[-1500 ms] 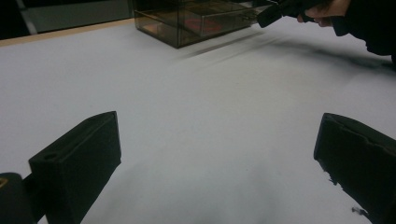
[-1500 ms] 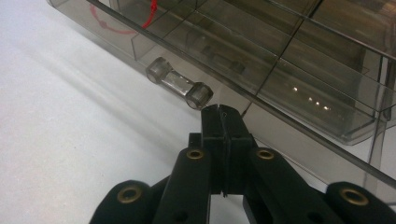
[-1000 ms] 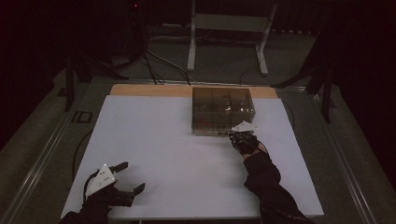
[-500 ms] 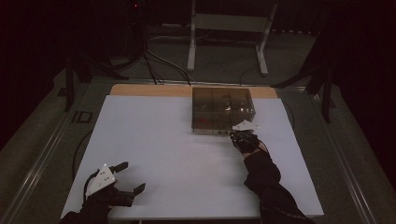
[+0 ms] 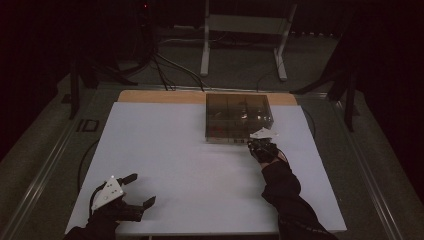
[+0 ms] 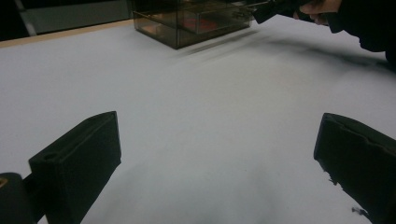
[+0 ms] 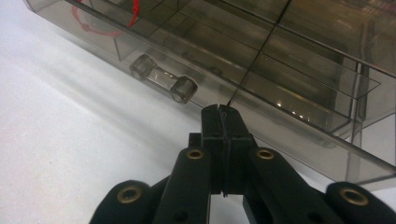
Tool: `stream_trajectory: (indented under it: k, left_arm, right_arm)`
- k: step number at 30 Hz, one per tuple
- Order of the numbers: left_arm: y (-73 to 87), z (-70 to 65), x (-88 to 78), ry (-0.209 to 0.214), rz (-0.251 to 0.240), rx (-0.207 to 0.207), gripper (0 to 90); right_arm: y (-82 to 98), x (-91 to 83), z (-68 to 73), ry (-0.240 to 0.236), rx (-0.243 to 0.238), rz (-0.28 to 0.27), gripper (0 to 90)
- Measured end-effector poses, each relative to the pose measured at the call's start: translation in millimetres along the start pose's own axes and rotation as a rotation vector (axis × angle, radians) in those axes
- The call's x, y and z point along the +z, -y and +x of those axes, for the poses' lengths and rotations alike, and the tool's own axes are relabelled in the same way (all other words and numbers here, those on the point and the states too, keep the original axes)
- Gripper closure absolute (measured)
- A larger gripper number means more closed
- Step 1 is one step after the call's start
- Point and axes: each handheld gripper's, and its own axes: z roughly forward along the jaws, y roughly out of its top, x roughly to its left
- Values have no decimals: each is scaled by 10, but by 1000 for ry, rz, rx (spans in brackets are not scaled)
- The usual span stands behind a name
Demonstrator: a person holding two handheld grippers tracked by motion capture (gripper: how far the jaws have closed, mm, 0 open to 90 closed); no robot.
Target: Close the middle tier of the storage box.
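A: From the high view, the smoky clear box [image 5: 239, 117] is sitting at the far edge of the white table [image 5: 190, 150], and the right gripper [image 5: 261, 146] is resting just in front of the box's near right corner. Beyond that, it is all too dark and small for me.

B: The right gripper view is giving what the high one isn't. The right gripper [image 7: 222, 116] is showing its two jaws pressed flat together, clenched on nothing, with the tips just short of the box wall [image 7: 280, 93], close beside a clear bar handle [image 7: 163, 80] on the box's front. I can't tell whether the tips are touching the wall.

A: And inside the box?

B: Thin dividers are splitting it into compartments. A red cord-like thing [image 7: 133, 14] is lying in a compartment left of the handle; it is cut off at the picture's top edge, so I can't say what it is.

A: The left gripper [image 5: 134, 190] is sitting well away from the box, at the table's near left corner, with its jaws spread wide.

B: The left gripper view agrees: the left gripper [image 6: 219, 158] is standing released, bare table between its jaws. Far off, the box [image 6: 187, 23] is looking blurred, with a red smear inside and the person's right hand [image 6: 327, 7] at its corner, cropped by the frame.
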Motion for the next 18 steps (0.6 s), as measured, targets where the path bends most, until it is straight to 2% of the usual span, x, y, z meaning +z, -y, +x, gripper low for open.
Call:
stream_trajectory:
  k: [18]
  left_arm:
    - [2, 2, 3, 0, 4, 2, 22]
  right_arm:
    - [-34, 13, -51, 11, 13, -2, 900]
